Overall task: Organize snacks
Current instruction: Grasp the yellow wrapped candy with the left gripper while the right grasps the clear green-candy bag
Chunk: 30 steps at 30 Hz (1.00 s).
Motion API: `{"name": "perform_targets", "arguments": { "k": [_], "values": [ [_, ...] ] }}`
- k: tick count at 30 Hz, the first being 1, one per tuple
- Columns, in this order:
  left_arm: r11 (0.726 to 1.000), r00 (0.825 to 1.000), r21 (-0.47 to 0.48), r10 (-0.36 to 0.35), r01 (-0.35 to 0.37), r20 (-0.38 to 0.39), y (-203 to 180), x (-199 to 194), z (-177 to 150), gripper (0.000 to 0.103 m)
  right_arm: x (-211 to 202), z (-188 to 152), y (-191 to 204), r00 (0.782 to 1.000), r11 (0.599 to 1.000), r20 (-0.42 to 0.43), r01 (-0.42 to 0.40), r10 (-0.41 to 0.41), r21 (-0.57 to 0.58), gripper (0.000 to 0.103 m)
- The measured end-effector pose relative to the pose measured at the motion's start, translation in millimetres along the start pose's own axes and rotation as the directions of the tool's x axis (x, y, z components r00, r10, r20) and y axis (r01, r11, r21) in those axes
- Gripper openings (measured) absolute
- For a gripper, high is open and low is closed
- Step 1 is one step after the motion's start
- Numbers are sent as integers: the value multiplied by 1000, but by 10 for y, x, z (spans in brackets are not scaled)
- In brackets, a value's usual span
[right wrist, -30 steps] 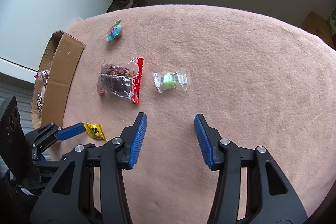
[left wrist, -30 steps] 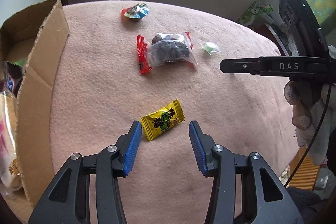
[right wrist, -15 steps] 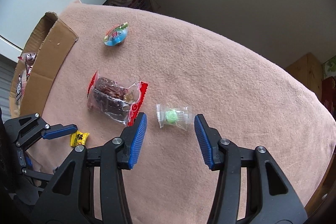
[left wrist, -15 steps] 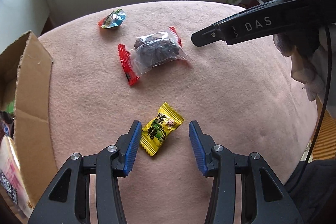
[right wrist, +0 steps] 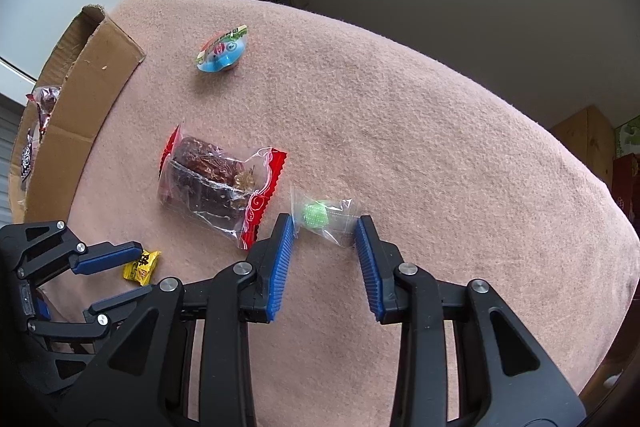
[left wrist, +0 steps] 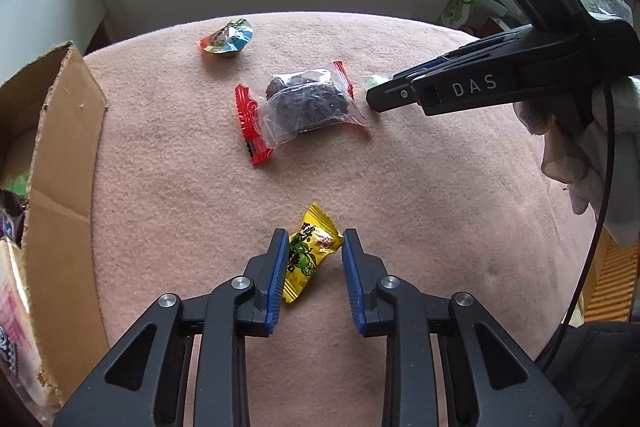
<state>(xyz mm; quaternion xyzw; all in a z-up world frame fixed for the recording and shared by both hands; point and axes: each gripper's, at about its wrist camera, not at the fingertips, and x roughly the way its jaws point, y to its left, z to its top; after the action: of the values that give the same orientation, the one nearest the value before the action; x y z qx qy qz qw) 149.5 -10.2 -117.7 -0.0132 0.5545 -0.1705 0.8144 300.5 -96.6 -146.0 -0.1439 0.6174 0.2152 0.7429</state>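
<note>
Black gripper (left wrist: 314,243) frames, blue ribbed fingers (left wrist: 278,275), silver screws, white "DAS" lettering, white glove (left wrist: 592,163).

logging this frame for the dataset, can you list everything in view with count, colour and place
yellow candy: 1, yellow wrapper with green print, on the blanket between the left gripper's fingers
green candy: 1, green in a clear wrapper, on the blanket between the right gripper's fingertips
dark snack pack: 1, clear bag with red ends, mid blanket
jelly cup: 1, blue, red and green lid, far side of the blanket
cardboard box: 1, brown, left edge, snack packets inside
blanket: 1, pink, covers the surface
green carton: 1, green and white, background right
left gripper: 1, black with blue pads, narrowed around the yellow candy
right gripper: 1, black with blue pads, open
gloved hand: 1, white, holding the right gripper
</note>
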Motion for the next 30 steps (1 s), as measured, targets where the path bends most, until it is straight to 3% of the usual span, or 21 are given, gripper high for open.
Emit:
{"name": "perform_targets", "arguments": {
  "k": [9, 15, 18, 23, 30],
  "values": [
    [1000, 1000, -1, -5, 5, 4, -62, -95, -62, 21, -166, -245, -95, 999, 998, 34, -29, 27, 59, 25],
    [993, 998, -108, -36, 41, 44, 112, -257, -111, 18, -327, -448, -113, 996, 993, 68, -60, 53, 101, 24],
    [994, 999, -105, -19, 23, 38, 147, -233, -129, 18, -333, -538, -125, 997, 993, 60, -54, 48, 106, 24],
    [997, 1000, -71, -2, 3, 21, 135, -147, -121, 27, -413, -628, -122, 996, 990, 75, -65, 56, 126, 24],
    [994, 999, -106, -1, 6, 46, 101, -259, -103, 18, -669, -701, -101, 990, 987, 116, -93, 77, 135, 24]
  ]
}}
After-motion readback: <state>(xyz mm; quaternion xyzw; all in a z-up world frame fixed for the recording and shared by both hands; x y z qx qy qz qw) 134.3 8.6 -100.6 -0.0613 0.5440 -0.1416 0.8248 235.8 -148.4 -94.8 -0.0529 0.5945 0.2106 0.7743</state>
